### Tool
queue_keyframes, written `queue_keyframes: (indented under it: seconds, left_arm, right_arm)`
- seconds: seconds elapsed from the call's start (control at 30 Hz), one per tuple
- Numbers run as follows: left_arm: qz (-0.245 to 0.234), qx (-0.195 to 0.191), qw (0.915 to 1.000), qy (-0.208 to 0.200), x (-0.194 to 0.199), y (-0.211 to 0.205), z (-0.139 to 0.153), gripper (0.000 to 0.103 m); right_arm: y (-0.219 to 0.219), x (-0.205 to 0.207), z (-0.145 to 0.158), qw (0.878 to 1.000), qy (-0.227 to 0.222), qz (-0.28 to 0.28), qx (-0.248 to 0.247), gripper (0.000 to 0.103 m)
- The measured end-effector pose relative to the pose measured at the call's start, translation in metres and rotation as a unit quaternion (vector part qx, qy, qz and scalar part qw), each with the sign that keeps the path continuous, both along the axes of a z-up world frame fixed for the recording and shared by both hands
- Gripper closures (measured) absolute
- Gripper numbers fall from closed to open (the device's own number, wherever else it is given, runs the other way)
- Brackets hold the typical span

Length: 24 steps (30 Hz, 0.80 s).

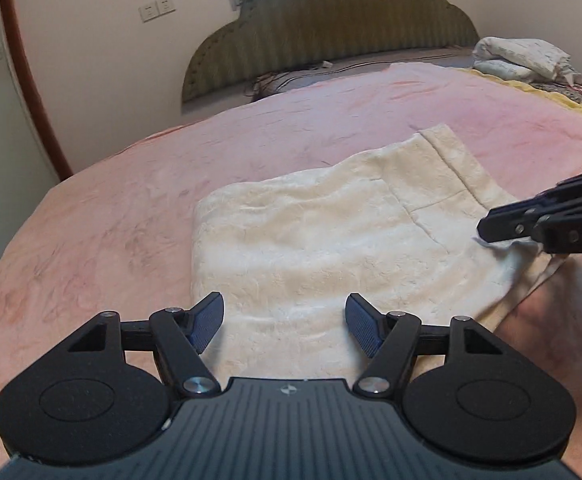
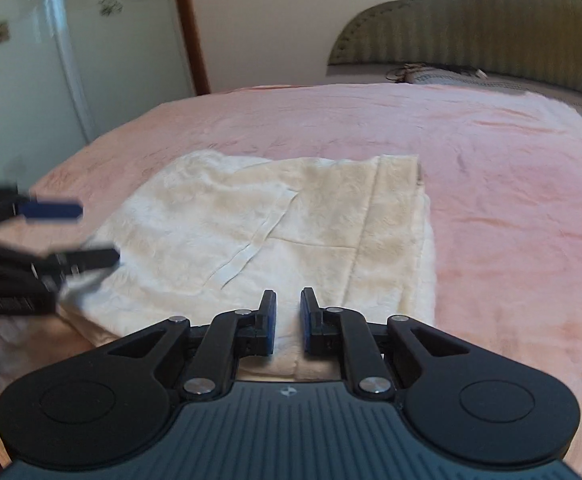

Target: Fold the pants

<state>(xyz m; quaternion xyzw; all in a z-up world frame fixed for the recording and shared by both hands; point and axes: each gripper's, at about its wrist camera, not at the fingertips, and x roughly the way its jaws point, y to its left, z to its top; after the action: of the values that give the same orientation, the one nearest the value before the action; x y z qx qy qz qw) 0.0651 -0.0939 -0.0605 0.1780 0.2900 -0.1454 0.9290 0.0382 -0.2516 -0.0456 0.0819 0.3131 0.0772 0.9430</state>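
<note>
Nearest, the left gripper (image 1: pixel 285 322) is held with fingers spread and nothing between them. The right gripper (image 2: pixel 288 316), at three o'clock, is nearly pressed together, apparently empty. Beyond, the cream pants (image 1: pixel 331 232) lie folded on the pink bed (image 1: pixel 91 220); soft, light and floppy, they are best gripped at a layered edge.
</note>
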Motion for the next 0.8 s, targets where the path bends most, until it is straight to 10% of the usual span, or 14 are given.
queue_keyframes:
  seconds: [0.8]
  left_arm:
    - [0.07,-0.031,0.9965,0.032,0.004,0.004,0.012,0.023]
  right_arm:
    - [0.009,-0.021,0.008,1.0,-0.014,0.007,-0.016,0.067]
